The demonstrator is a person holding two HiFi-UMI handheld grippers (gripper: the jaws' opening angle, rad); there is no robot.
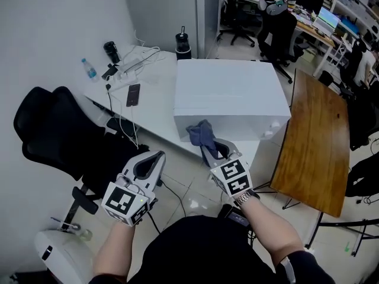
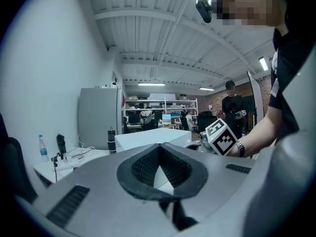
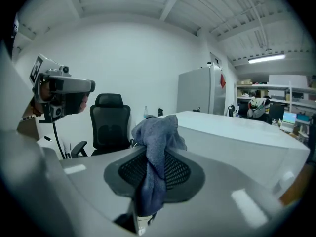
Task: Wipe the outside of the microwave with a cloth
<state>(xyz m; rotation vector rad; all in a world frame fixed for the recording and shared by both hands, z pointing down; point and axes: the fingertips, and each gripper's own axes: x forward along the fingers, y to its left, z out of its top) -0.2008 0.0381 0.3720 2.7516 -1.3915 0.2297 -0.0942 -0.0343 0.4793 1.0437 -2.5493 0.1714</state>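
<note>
The microwave (image 1: 228, 96) is a white box on the white table (image 1: 151, 108); it also shows in the left gripper view (image 2: 148, 138) and the right gripper view (image 3: 237, 132). A blue-grey cloth (image 1: 202, 134) hangs bunched between the jaws of my right gripper (image 1: 213, 148), just in front of the microwave's near left corner. In the right gripper view the cloth (image 3: 157, 132) drapes over the right gripper (image 3: 154, 167), which is shut on it. My left gripper (image 1: 155, 157) is lower left, away from the microwave; the left gripper (image 2: 159, 166) is shut and holds nothing.
A black office chair (image 1: 59, 129) stands left of me. On the table lie a phone (image 1: 133, 94), a water bottle (image 1: 89, 70), cables with a power strip (image 1: 133, 61) and a black flask (image 1: 183, 43). A wooden table (image 1: 317, 141) stands to the right.
</note>
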